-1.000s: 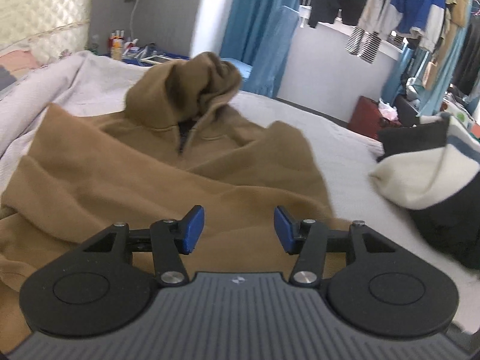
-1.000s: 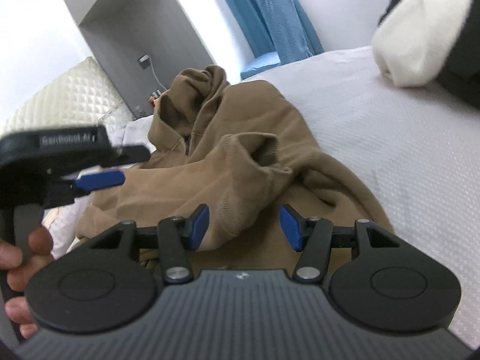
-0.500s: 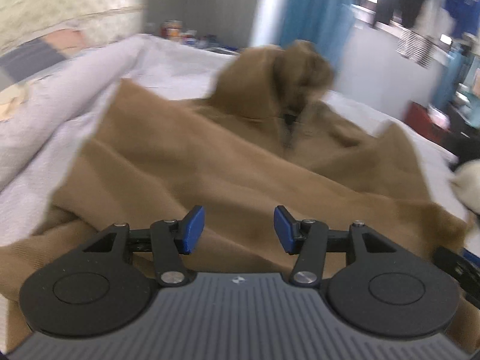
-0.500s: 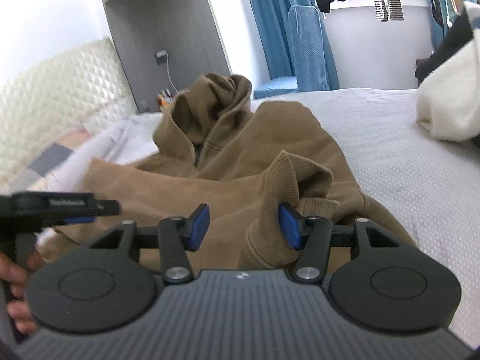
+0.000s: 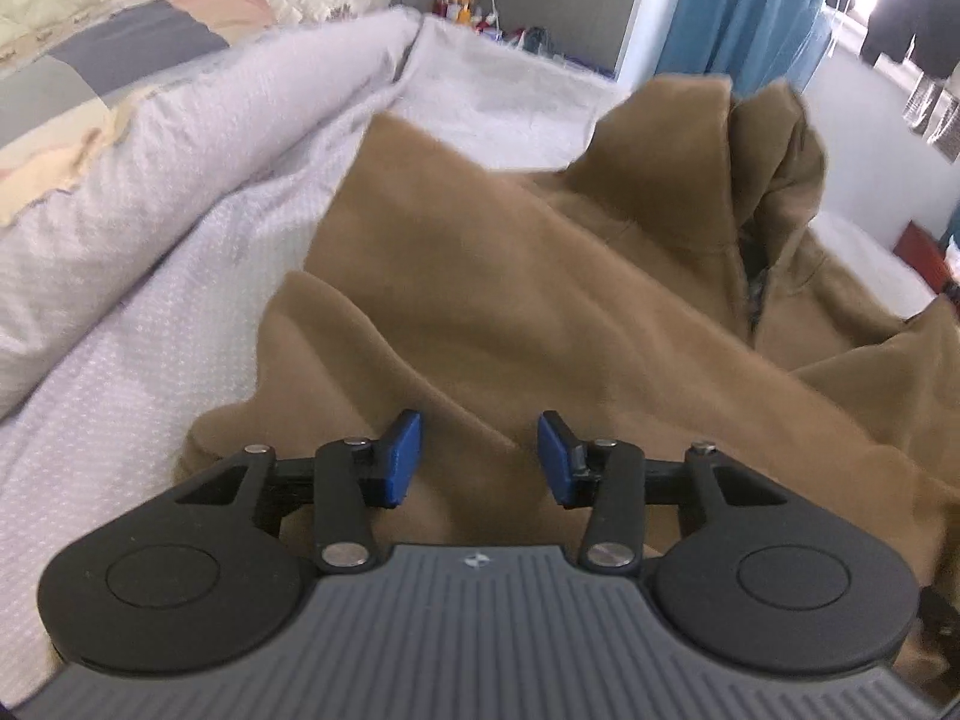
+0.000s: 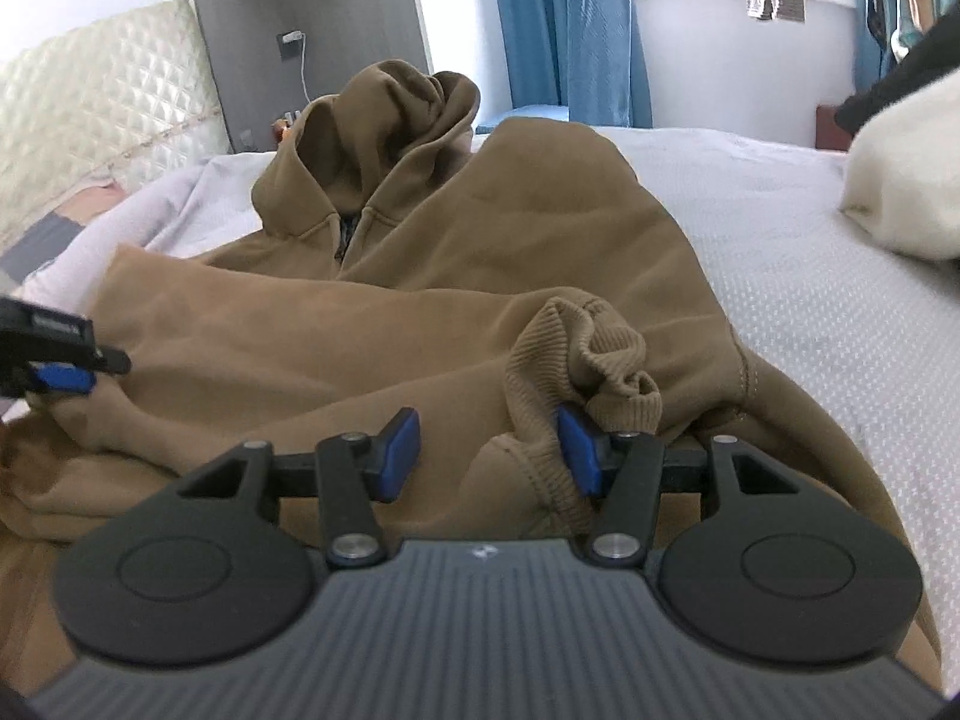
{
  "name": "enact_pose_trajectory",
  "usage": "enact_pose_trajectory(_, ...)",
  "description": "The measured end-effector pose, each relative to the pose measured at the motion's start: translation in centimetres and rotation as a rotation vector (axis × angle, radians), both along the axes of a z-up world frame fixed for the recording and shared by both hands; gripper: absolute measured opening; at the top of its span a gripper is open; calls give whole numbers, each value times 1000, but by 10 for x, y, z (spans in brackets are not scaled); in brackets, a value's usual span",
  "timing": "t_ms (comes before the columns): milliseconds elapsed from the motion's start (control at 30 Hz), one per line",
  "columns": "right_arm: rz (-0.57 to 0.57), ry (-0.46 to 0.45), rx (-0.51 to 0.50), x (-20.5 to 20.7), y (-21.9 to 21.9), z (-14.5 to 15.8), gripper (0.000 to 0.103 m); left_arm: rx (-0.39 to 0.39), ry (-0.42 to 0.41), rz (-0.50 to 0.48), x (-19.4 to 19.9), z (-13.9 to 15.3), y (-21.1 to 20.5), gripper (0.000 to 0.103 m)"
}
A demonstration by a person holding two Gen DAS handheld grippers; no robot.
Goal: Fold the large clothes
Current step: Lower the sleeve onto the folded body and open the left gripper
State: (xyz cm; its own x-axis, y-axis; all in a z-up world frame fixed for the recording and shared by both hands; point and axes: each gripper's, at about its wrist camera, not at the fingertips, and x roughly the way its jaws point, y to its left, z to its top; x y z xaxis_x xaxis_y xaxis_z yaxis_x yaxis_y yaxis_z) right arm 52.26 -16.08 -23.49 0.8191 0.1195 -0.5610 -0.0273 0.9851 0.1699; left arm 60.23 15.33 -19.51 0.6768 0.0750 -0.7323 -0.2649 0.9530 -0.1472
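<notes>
My left tongs [image 5: 479,457] and right tongs [image 6: 487,459] gape, pinching nothing, over the rumpled hoodie [image 6: 372,348]; I judge folding barely begun.

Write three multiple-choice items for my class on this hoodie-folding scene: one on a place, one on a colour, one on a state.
1. Where does the ribbed cuff lie?
A. against the right tongs' right pad
B. on the pillow
C. inside the hood

2. What colour is the hoodie?
A. grey
B. brown
C. navy

3. How do the left tongs stand?
A. shut on the hood
B. open over the fabric
C. shut on a sock

Key: 1 A, the cuff bunches against that blue pad; 2 B, brown cloth fills both views; 3 B, a gap shows between the pads.
</notes>
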Motion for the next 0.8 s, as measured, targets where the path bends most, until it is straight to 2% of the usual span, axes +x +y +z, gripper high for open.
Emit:
enact_pose_trajectory(167,-29,-37,50,-12,-5,12,54,27,-66,-48,-54,49,-7,50)
enact_pose_trajectory(267,-17,-75,15,-26,1,29,55,-11,-104,-61,-93,79,-3,50)
enact_pose_trajectory(433,24,-100,-29,-53,2,61,55,-22,-155,-101,-154,111,-12,50)
enact_pose_trajectory(567,69,-128,-27,-83,6,104,55,-41,-193,-140,-197,130,-28,50)
enact_pose_trajectory(667,95,-149,-3,-100,9,150,55,-37,-224,-182,-224,146,-42,50)
enact_pose_trajectory(800,86,-172,-33,-119,7,211,54,-43,-267,-215,-256,166,-56,51)
